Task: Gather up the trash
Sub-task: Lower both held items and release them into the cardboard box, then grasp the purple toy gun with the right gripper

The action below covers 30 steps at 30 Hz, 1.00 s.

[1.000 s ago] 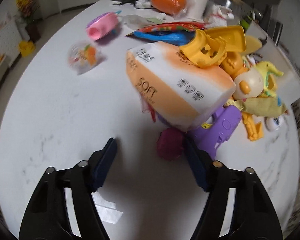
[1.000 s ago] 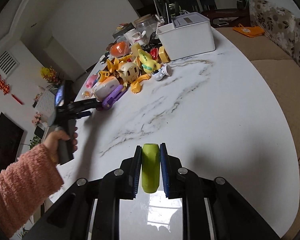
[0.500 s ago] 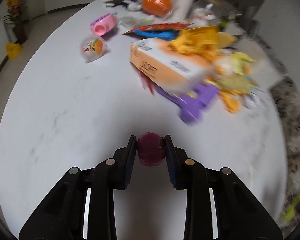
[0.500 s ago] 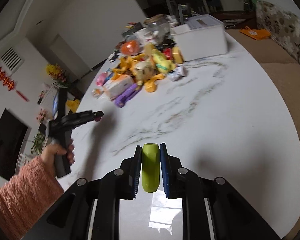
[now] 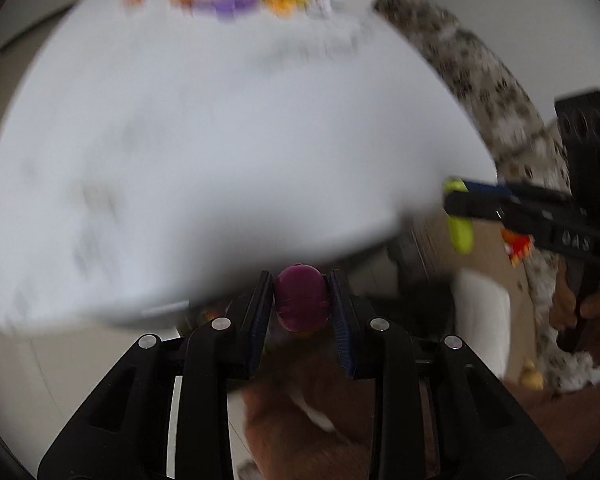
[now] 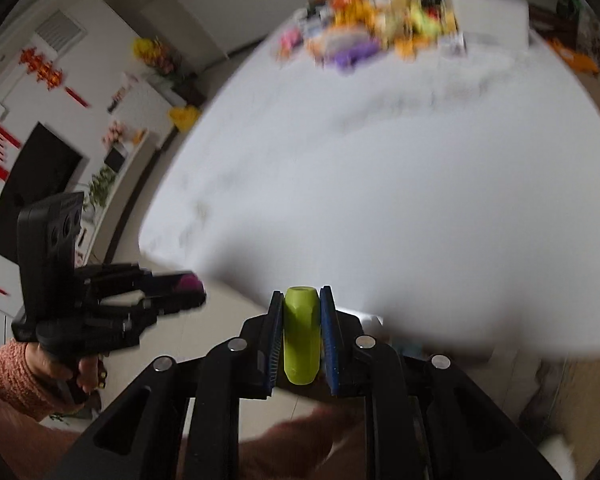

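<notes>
My left gripper (image 5: 300, 288) is shut on a small purple rounded piece (image 5: 300, 302), held past the near edge of the white marble table (image 5: 220, 140). My right gripper (image 6: 301, 304) is shut on a lime-green cylinder (image 6: 301, 336), also just off the table's near edge. In the left wrist view the right gripper (image 5: 454, 200) comes in from the right with the green cylinder (image 5: 460, 232) in it. The right wrist view shows the left gripper (image 6: 196, 286) at the left, the purple piece (image 6: 189, 281) at its tip. Both views are blurred.
A pile of colourful toys and wrappers (image 6: 372, 28) lies at the table's far end beside a white box (image 6: 488, 16). A patterned sofa (image 5: 480, 80) runs along the table's right. Below the grippers are floor, a cardboard box (image 5: 496, 280) and a sleeve (image 6: 8, 384).
The left gripper closed on the purple piece by the toy pile and carried it back off the table's near edge. The right gripper, holding the green cylinder throughout, also drew back to that edge.
</notes>
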Motion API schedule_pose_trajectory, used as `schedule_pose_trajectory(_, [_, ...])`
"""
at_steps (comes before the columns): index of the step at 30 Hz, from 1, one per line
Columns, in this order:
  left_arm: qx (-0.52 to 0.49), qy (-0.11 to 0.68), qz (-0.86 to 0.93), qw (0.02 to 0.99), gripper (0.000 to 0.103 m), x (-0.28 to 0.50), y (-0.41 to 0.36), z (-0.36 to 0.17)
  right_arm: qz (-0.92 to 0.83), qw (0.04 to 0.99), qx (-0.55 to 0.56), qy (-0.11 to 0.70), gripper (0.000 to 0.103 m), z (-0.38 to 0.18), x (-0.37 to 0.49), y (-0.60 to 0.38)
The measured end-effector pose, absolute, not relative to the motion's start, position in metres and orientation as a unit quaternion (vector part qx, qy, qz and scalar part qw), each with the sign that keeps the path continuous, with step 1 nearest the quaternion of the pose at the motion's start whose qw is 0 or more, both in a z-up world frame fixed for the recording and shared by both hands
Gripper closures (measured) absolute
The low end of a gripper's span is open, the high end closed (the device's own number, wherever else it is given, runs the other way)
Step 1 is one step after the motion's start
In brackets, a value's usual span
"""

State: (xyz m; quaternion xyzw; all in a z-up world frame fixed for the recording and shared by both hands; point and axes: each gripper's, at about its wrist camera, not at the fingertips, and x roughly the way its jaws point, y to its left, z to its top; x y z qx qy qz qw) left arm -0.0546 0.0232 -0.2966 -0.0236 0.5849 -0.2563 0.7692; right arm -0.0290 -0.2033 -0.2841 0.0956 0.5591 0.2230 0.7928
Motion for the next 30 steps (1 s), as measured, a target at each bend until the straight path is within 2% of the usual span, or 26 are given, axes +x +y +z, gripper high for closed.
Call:
schedule_pose_trajectory(4, [-0.029, 0.627, -0.241, 0.740, 0.075, -0.087, 0.024, -0.374, 0.188, 0.772, 0.094, 0.600, 0.085, -0.355, -0.064, -0.188])
schedule_pose_trajectory(8, [-0.047, 0.668, -0.181, 0.720, 0.075, -0.087, 0.027, -0.486, 0.154, 0.759, 0.086, 0.627, 0.084, -0.449, -0.071, -0.180])
schedule_pose_trajectory(9, [-0.043, 0.676, -0.167, 0.716, 0.071, -0.086, 0.027, -0.511, 0.147, 0.758, 0.077, 0.631, 0.076, -0.467, -0.070, -0.179])
schedule_pose_trajectory(10, [-0.035, 0.687, -0.156, 0.709, 0.064, -0.084, 0.026, -0.527, 0.128, 0.756, 0.063, 0.639, 0.043, -0.492, -0.067, -0.178])
schedule_pose_trajectory(11, [-0.027, 0.707, -0.140, 0.693, 0.041, -0.081, 0.025, -0.557, 0.112, 0.753, 0.057, 0.646, 0.030, -0.507, -0.066, -0.177])
schedule_pose_trajectory(12, [-0.030, 0.713, -0.139, 0.687, 0.031, -0.078, 0.027, -0.570, 0.094, 0.752, 0.048, 0.651, 0.027, -0.526, -0.067, -0.179])
schedule_pose_trajectory(15, [-0.024, 0.737, -0.125, 0.664, 0.029, -0.072, 0.029, -0.603, 0.069, 0.732, 0.032, 0.677, 0.030, -0.558, -0.067, -0.184])
schedule_pose_trajectory(19, [-0.051, 0.725, -0.117, 0.677, 0.024, -0.068, 0.048, -0.579, 0.083, 0.732, 0.038, 0.675, 0.029, -0.533, -0.070, -0.191])
schedule_pose_trajectory(23, [-0.061, 0.693, -0.146, 0.704, 0.024, -0.079, 0.056, -0.514, 0.154, 0.737, 0.071, 0.655, 0.029, -0.454, -0.066, -0.183])
schedule_pose_trajectory(24, [-0.059, 0.683, -0.154, 0.712, 0.021, -0.081, 0.056, -0.497, 0.179, 0.738, 0.083, 0.645, 0.029, -0.434, -0.065, -0.179])
schedule_pose_trajectory(26, [-0.050, 0.655, -0.164, 0.736, 0.017, -0.090, 0.060, -0.450, 0.252, 0.749, 0.104, 0.604, 0.024, -0.371, -0.058, -0.164])
schedule_pose_trajectory(28, [-0.051, 0.635, -0.172, 0.752, 0.017, -0.094, 0.064, -0.420, 0.277, 0.775, 0.103, 0.559, 0.004, -0.322, -0.042, -0.154])
schedule_pose_trajectory(30, [-0.052, 0.614, -0.170, 0.769, 0.015, -0.097, 0.068, -0.387, 0.273, 0.811, 0.103, 0.507, 0.006, -0.285, -0.013, -0.152])
